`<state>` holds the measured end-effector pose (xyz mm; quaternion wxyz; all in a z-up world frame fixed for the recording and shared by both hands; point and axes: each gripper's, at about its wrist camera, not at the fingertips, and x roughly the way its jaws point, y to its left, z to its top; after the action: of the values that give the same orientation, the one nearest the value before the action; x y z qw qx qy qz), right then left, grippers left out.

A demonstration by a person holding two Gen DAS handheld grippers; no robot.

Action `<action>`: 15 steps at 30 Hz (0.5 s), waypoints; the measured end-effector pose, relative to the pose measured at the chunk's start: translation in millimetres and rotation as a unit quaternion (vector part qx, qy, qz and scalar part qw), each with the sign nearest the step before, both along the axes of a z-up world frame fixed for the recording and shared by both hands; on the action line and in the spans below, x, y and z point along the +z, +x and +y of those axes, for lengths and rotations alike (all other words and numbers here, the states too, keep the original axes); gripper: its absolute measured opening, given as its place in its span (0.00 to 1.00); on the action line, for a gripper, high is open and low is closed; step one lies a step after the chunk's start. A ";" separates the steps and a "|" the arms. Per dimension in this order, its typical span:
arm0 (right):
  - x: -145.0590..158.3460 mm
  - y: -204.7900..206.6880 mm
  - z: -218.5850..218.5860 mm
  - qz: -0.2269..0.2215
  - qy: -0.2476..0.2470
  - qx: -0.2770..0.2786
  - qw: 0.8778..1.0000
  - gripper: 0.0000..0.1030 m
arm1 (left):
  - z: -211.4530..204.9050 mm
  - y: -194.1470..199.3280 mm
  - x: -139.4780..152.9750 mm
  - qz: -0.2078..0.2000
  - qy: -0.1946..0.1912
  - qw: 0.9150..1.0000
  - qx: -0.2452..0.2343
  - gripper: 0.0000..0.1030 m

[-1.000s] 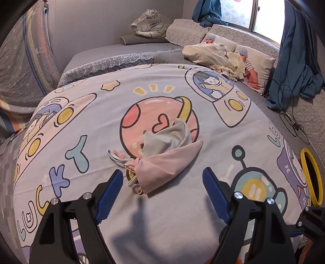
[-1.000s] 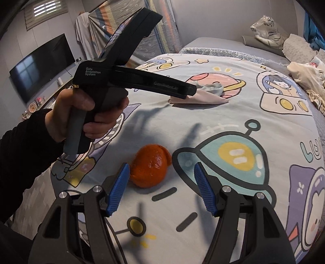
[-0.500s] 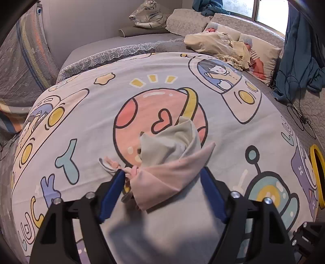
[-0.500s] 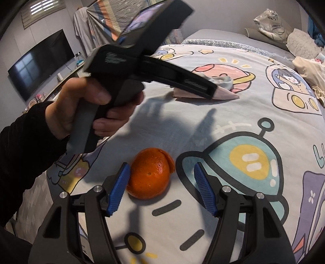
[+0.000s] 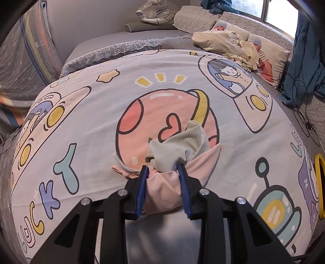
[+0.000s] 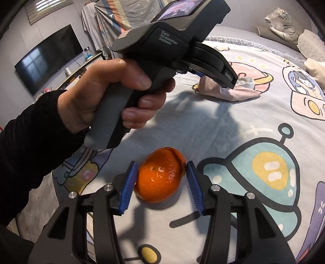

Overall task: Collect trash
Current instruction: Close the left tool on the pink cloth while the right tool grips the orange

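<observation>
Grabbing step, both tools at once. In the right wrist view, lower centre, the right gripper (image 6: 160,187) has its blue fingers apart with the orange peel (image 6: 160,176) sitting between them; left finger looks touching or just beside the peel, right finger near but apart (peel looks like a hollow shell, split at the top). Not clamped yet, so the next move calls for squeezing gently, since a hollow peel will likely crush or slip, then lifting.

In the left wrist view, lower centre, the left gripper (image 5: 163,186) is closed in on the pink and grey cloth bag (image 5: 178,160), fabric bunched between both fingers, so it reads as clamped on the bag. The bag lies on the cartoon bedsheet (image 5: 81,113), over the lower edge of the pink planet print. Next there: lifting the bag and likely holding its mouth up for the peel.

Farther up, at the top of the frame, pillows and a toy tiger (image 5: 154,10).
</observation>
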<state>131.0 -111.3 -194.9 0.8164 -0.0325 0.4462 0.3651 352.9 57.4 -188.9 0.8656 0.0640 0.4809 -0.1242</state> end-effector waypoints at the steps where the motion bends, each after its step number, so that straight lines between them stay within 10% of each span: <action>1: -0.1 -0.1 0.8 0.001 0.000 -0.001 1.000 0.45 | -0.8 0.1 0.3 -0.001 0.001 1.000 0.001 0.25; 15: -4.8 -0.6 19.6 -0.026 -0.024 0.001 0.999 0.46 | -14.7 -15.6 -2.8 -0.013 0.028 0.999 -0.018 0.16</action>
<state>130.4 -91.7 -199.7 0.8263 -0.0625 0.4331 0.3545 337.2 42.6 -191.7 0.8671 0.0982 0.4720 -0.1256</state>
